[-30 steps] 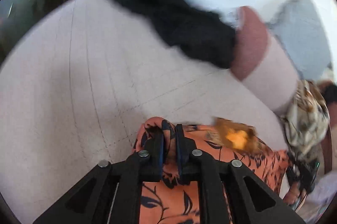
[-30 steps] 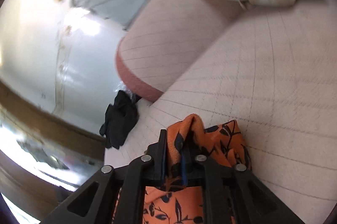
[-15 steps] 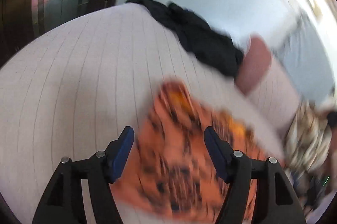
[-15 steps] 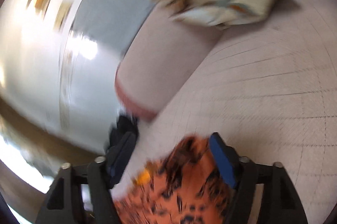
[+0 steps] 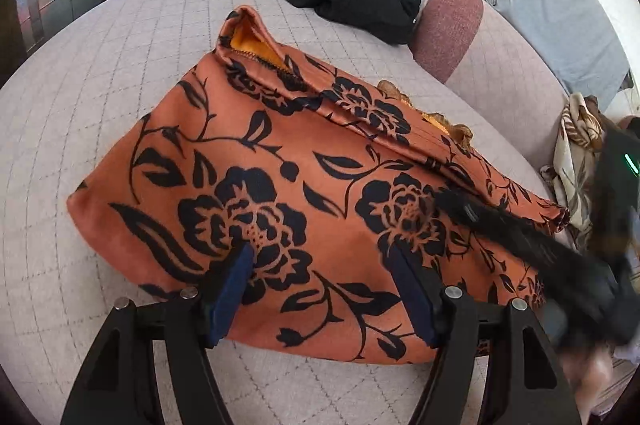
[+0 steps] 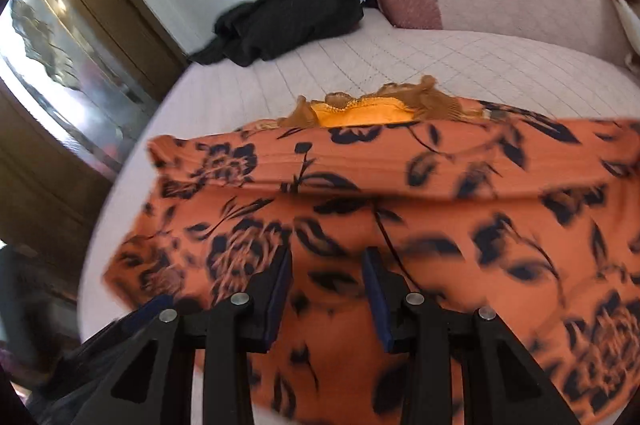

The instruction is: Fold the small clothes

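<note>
Centrally on the quilted sofa seat (image 5: pixel 100 73) lies the folded orange floral garment (image 5: pixel 280 161), a yellow lining showing at its raised corner. The left gripper (image 5: pixel 320 289) hovers spread and empty over it; the right gripper (image 6: pixel 326 289) is narrowing its jaws — nothing pinched yet. Likely hazard: closing here could bunch the top layer and undo the fold.
</note>
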Available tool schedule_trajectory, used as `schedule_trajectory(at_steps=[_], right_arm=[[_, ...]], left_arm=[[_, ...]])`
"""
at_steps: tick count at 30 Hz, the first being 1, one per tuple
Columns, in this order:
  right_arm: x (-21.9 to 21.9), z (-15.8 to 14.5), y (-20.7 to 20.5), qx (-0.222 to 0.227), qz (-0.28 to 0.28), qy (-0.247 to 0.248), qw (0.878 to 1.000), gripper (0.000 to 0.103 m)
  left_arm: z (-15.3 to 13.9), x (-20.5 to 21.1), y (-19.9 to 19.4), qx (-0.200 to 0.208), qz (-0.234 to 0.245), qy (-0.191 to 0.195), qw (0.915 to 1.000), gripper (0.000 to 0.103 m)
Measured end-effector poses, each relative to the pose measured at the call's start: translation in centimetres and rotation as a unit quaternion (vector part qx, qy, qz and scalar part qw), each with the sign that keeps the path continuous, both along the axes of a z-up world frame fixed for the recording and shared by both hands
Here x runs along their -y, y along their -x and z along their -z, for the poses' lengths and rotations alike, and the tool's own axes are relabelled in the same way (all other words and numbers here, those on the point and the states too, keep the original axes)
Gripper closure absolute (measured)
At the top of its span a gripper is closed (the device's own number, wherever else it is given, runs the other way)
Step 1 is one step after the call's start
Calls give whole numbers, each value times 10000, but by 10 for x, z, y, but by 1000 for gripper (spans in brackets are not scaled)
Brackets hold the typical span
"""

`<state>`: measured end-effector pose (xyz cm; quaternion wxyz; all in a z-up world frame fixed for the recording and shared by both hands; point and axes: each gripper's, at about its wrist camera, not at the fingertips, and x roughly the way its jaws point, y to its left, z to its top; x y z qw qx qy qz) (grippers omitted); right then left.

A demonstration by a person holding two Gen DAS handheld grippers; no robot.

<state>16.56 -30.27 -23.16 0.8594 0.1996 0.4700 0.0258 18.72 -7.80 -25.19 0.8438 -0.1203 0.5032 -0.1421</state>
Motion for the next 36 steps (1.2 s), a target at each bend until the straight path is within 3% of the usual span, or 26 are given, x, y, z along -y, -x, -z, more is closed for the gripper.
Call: schedule_trajectory(at_steps=[4, 7, 11, 15, 17, 20, 22, 25, 28, 31, 34, 36], right_arm=[[7, 13, -65, -189, 253, 450, 9985, 66], [39, 11, -102, -22, 935, 413, 9948, 66], [84, -19, -85, 535, 1851, 320, 9807, 66], [105, -38, -42, 547, 1869, 828, 9774, 64], [118, -36, -13, 374, 1919, 1007, 9755, 63], [141, -14, 6, -291, 2237, 1147, 9674, 63], [158, 13, 8, -936, 2402, 820, 9627, 62], [149, 6, 3, -981, 2566, 1038, 9559, 61], [96, -20, -26, -479, 1836, 960, 9771, 61], [30, -36, -61, -255, 988, 1048, 9892, 61], [-23, -35, -94, -178, 273, 782, 9964, 61], [-56, -26, -120, -255, -30, 655, 9975, 61]], left_arm=[[-1, -1, -13, -140, 54, 91, 9998, 29], [1, -2, -23, -252, 101, 242, 9993, 28], [2, -8, -27, -363, 16, 473, 9982, 28], [-1, -9, -22, -374, -17, 446, 9983, 28], [0, -8, -23, -383, -32, 467, 9982, 28], [-1, -13, -25, -386, -66, 609, 9974, 28], [-5, -22, -24, -369, -144, 721, 9966, 28], [-15, -39, -24, -200, -343, 608, 9974, 28], [-18, -56, -28, -164, -468, 465, 9977, 28], [-10, -73, -33, -344, -555, 432, 9969, 28], [-1, -82, -38, -469, -388, 532, 9967, 28], [3, -78, -39, -454, -202, 398, 9980, 28]])
